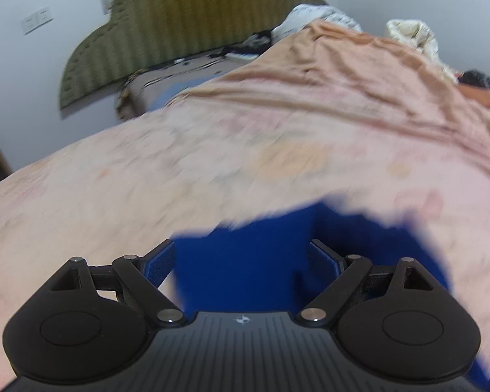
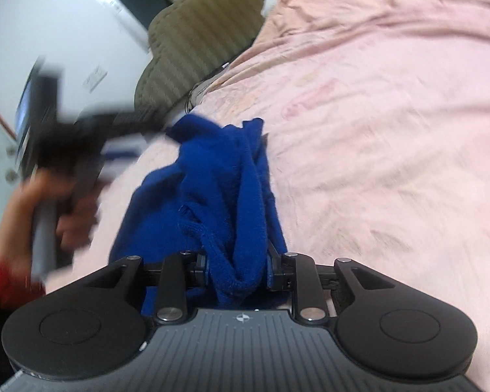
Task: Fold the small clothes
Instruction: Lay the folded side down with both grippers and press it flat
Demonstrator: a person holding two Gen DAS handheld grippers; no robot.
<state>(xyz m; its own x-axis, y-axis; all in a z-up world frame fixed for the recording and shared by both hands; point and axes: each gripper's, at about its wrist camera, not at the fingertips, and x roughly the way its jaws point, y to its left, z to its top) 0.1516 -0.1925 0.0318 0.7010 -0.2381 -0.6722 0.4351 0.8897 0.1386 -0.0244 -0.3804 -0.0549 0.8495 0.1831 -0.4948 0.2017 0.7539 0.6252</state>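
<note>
The blue knitted garment (image 2: 212,189) lies bunched on the pink bedsheet (image 2: 392,130), a thick, fuzzy fabric with a rolled, ribbed edge, drawn into a rope-like ridge that runs from the bottom centre of the right wrist view up toward the middle of the frame. That long axis points straight away from the right gripper (image 2: 236,269), whose jaws stand a little apart with the near end of the ridge bunched between them; whether the pads press on the cloth I cannot tell. In the left wrist view the same cloth (image 1: 245,261) fills the lower centre, blurred, passing between the widely parted jaws of the left gripper (image 1: 241,254), which do not pinch it. In the right wrist view the left gripper (image 2: 81,137) shows as a dark blur at middle left, held by a hand (image 2: 49,215) with a red sleeve (image 2: 3,277), just beside the garment's far end. Beyond, an olive ribbed headboard (image 2: 192,39) stands at upper centre.
</note>
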